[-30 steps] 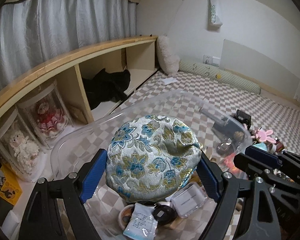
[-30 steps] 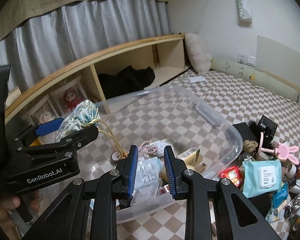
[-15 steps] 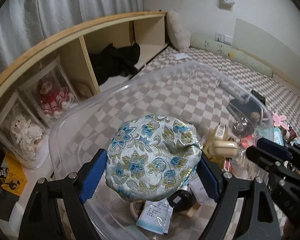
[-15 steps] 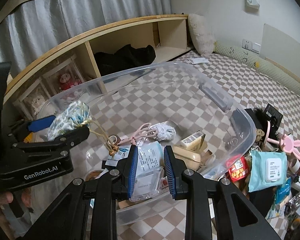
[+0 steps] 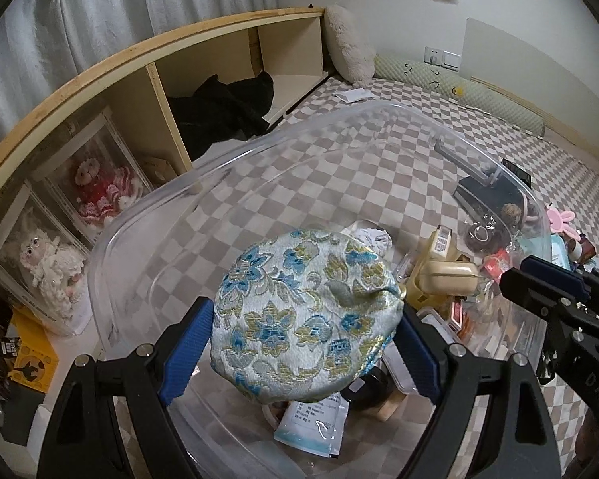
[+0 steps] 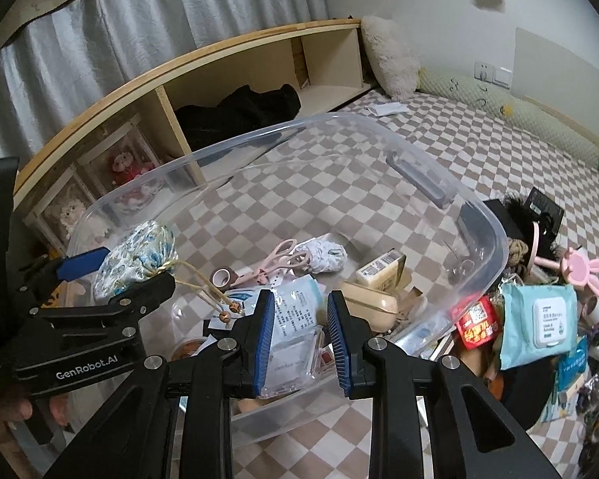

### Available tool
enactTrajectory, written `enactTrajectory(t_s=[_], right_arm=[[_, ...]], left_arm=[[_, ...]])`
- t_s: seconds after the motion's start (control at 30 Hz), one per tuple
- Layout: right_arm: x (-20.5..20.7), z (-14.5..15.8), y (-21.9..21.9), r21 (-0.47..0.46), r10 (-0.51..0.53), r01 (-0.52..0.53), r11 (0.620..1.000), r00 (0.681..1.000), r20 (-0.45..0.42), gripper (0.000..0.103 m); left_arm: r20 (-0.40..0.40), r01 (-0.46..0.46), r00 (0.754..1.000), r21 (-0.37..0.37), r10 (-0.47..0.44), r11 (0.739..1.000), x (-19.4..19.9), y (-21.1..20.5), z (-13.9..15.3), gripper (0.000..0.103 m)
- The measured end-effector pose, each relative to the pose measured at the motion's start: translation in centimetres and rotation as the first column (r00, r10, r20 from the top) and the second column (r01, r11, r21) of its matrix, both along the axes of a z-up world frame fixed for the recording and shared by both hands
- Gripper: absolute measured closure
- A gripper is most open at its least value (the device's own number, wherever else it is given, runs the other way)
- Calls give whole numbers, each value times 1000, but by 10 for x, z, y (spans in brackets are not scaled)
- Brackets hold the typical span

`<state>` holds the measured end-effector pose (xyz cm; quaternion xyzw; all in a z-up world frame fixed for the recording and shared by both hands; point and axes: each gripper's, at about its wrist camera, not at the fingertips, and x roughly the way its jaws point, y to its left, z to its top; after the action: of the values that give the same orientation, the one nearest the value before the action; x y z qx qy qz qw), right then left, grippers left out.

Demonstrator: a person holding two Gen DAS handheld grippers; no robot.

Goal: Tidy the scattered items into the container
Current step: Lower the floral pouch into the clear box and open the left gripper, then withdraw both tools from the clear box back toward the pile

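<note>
The step in hand is the drop: the left tongs (image 5: 303, 343) carry a round brocade drawstring pouch, pale silver with blue and gold flowers (image 5: 305, 317), poised above the inside of the large clear plastic storage container (image 5: 151, 215), over its near left part. The jaws stand wide and are opening at this moment, with the pouch between them and both blue pads (image 5: 185, 345) at its sides, so the release looks to be just beginning. In my judgement the next move calls for spreading the jaws until the pouch falls among the things already in the container, then lifting clear of the rim without dragging the cord. The right tongs (image 6: 301, 337) are nearly closed with nothing between the pads, hovering over the container's near edge. The left wrist view shows the pouch's broad face and hides much of what lies under it. The right wrist view shows the pouch from the side, its gold cord with wooden beads (image 6: 219, 299) trailing down into the container, and the loose clutter waiting just beside the container's right wall, among it a teal pack of wet wipes (image 6: 539, 323).
</note>
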<state>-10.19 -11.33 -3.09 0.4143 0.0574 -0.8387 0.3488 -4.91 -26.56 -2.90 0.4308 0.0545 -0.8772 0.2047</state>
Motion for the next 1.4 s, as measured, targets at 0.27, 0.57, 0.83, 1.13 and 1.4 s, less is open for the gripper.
enactTrajectory(t_s=[0.27,0.57,0.83,1.13,1.4], right_arm=[[-4,0,4,-20,-1,2,1000,999,34,75],[-5,1,7,-30,-22,23,999,999,36,51],[1,9,10,-39,-38,37,999,999,-21,20],[-7,10,17,-122,5,9,992,993,114,55],[-9,18,20,-186,35,9,982,972,232,64]], left_arm=[[-28,4,1000,16,-4,1000,2,2,6,13],[-44,2,999,11,-1,1000,4,1,10,7],[-57,-11,998,13,12,1000,6,-3,12,7],[-69,-21,997,18,22,1000,9,-5,14,7],[-70,-24,997,24,25,999,10,-6,14,7]])
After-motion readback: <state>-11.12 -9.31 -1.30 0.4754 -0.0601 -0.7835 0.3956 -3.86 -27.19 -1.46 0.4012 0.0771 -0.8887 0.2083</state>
